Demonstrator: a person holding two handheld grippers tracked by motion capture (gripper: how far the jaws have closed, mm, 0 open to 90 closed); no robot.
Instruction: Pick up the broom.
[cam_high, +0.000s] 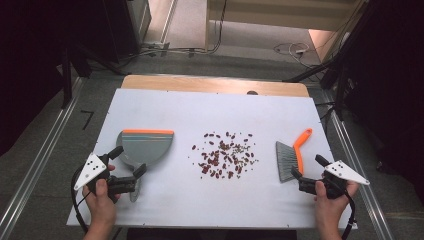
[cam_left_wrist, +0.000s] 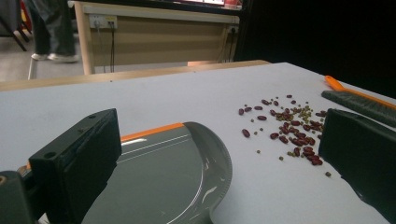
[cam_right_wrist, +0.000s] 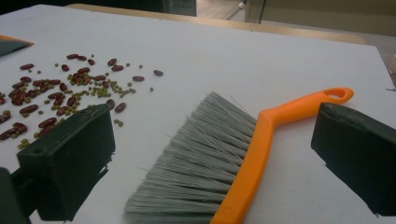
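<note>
The right gripper (cam_high: 307, 173) waits with fingers spread and empty at the bristle end of the hand brush (cam_high: 291, 157), whose orange handle runs away toward the bench's far right edge. The left gripper (cam_high: 128, 161), equally open, straddles the dustpan (cam_high: 145, 146).

The worktop (cam_high: 200, 200) has a plain white surface with a pale wood edge along its far side, and on it lies a grey dustpan (cam_high: 145, 147) whose straight front lip carries a bright orange strip. The scattered beans (cam_high: 223, 155) are a mix of dark red-brown ones and smaller olive-green ones, speckled across the white. The brush (cam_high: 290, 157) has grey bristles and a vivid orange handle, while the left claw (cam_high: 129, 161) and the right claw (cam_high: 306, 167) are matt black, each topped by a white three-cornered plate dotted with small dark holes.
</note>
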